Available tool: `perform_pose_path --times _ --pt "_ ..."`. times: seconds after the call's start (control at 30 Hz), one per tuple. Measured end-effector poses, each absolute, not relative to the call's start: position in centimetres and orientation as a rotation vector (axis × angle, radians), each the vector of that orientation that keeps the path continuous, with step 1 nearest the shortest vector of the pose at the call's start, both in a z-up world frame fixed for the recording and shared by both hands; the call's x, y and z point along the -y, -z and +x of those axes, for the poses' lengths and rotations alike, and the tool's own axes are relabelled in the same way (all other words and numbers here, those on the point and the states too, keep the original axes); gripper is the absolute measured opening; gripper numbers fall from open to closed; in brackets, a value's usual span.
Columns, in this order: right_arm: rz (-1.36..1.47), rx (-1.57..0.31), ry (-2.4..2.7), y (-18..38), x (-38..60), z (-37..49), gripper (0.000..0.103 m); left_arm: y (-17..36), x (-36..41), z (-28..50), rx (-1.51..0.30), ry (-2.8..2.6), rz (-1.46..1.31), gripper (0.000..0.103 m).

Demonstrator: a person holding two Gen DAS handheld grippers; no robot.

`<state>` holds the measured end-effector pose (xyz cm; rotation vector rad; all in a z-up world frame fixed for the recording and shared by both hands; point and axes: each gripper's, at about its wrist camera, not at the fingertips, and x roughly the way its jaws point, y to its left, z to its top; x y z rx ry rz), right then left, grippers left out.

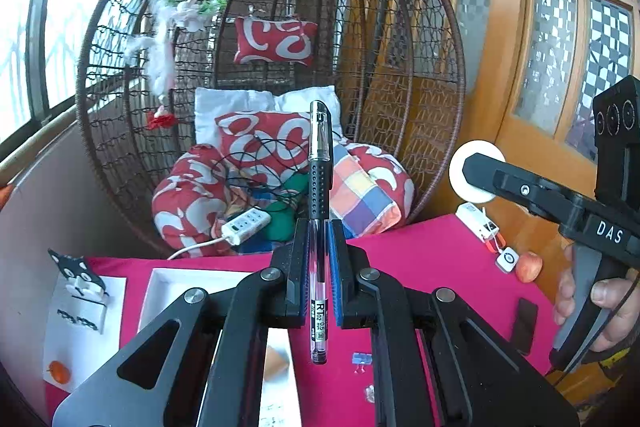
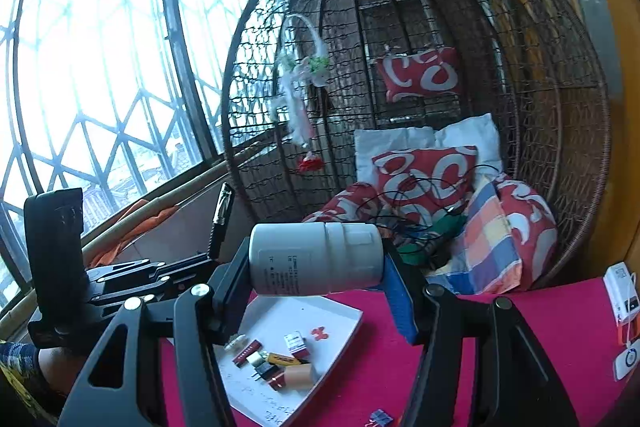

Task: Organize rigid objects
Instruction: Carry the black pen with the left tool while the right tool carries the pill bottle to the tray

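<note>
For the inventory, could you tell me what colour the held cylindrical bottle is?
The plastic bottle is plain white, clearest in the right wrist view.

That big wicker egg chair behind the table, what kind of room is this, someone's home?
Most likely a sunroom or enclosed balcony in a home. The hanging wicker chair is piled with red patterned cushions, a tall latticed window lets in daylight, and a wooden door with patterned glass stands alongside.
</note>
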<state>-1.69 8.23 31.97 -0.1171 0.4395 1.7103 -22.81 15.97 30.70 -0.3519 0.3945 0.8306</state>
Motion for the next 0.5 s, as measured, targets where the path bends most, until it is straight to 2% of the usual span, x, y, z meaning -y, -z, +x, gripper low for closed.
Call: perform_pose_path --times 0.5 --pt "-0.182 -0.441 -1.783 -31.3 -11.2 -7.9 0.059 -30.0 -17.2 -29.2 -0.386 -0.898 -0.377 0.008"
